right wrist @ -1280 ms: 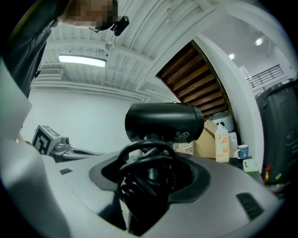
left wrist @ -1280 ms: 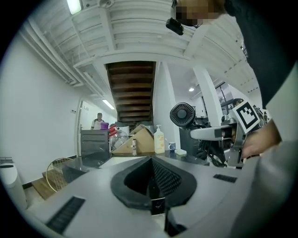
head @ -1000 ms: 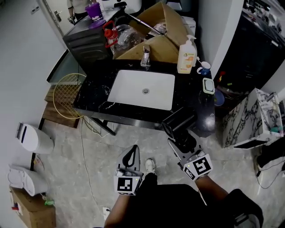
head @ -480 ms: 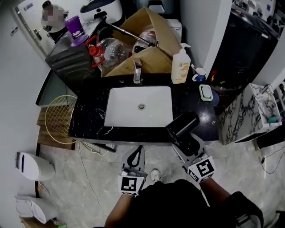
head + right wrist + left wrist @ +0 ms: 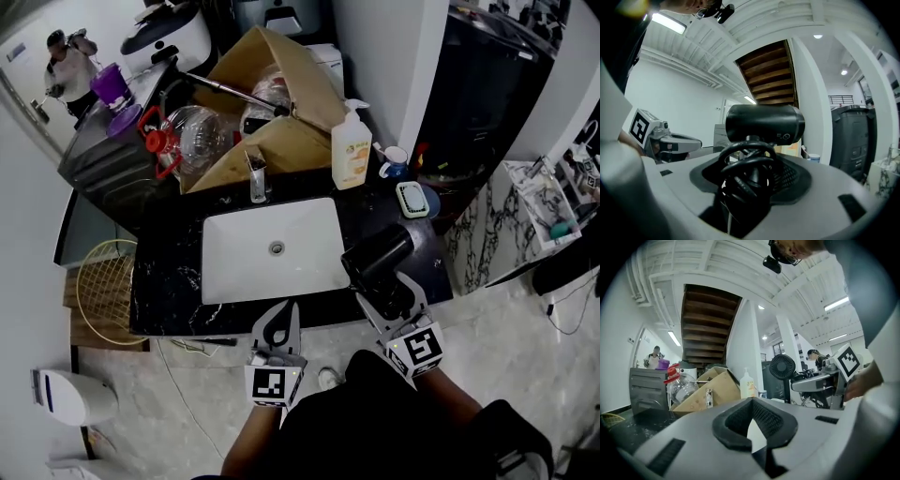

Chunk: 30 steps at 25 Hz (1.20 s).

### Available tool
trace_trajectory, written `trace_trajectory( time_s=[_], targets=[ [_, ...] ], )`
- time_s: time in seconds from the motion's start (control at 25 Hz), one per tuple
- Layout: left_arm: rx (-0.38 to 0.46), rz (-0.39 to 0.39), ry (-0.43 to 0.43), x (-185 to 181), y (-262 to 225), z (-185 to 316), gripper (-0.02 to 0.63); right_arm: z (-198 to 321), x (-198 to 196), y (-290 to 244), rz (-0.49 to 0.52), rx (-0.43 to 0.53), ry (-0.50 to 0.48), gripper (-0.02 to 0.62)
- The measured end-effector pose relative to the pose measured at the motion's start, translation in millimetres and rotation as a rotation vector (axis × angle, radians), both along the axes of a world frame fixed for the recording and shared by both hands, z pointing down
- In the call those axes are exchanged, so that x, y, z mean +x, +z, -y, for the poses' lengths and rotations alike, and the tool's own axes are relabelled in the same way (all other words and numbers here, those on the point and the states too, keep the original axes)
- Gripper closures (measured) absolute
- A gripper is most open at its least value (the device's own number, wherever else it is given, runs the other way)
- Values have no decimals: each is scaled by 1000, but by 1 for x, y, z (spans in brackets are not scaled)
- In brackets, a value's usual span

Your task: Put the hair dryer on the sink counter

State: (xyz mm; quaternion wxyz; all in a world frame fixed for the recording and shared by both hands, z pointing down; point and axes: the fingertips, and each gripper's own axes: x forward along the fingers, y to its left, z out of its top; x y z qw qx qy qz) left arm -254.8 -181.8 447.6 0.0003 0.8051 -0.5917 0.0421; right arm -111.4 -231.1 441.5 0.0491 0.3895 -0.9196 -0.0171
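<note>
The black hair dryer (image 5: 377, 255) hangs over the front right part of the black marble sink counter (image 5: 169, 281), beside the white basin (image 5: 272, 248). My right gripper (image 5: 384, 292) is shut on its handle, which has the cord coiled around it. In the right gripper view the hair dryer (image 5: 764, 123) stands upright between the jaws, barrel pointing sideways. My left gripper (image 5: 277, 330) is shut and empty at the counter's front edge. In the left gripper view the hair dryer's round grille (image 5: 783, 367) shows at the right.
At the counter's back stand a faucet (image 5: 256, 176), a soap bottle (image 5: 350, 150), a cup (image 5: 394, 161) and a soap dish (image 5: 412, 199). Behind are a cardboard box (image 5: 272, 141) and a water jug (image 5: 192, 131). A wire basket (image 5: 98, 281) sits at the left.
Both grippers have come forward to the counter. The hair dryer, earlier in front of the counter's edge, is now above its front right part.
</note>
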Motion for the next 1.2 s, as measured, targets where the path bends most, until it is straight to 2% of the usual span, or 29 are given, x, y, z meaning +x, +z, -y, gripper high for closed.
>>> trace_trajectory(
  time_s=[0.36,0.48,0.76,1.04,1.2],
  targets=[
    [-23,4,26,-2,9,59,612,73,19,30,-37,-102,107,330],
    [-47,16,29,-4,15,79,612,98,21,42,-54,-135,124,330],
    [-46,-9,11,-5,12,125,612,144,26,80,-57,-233,142,330],
    [-66,1,-4,-4,14,153,612,176,19,113,-179,-270,104,330],
    [-74,8,-7,-4,16,162,612,187,19,131,-235,-326,147,330]
  ],
)
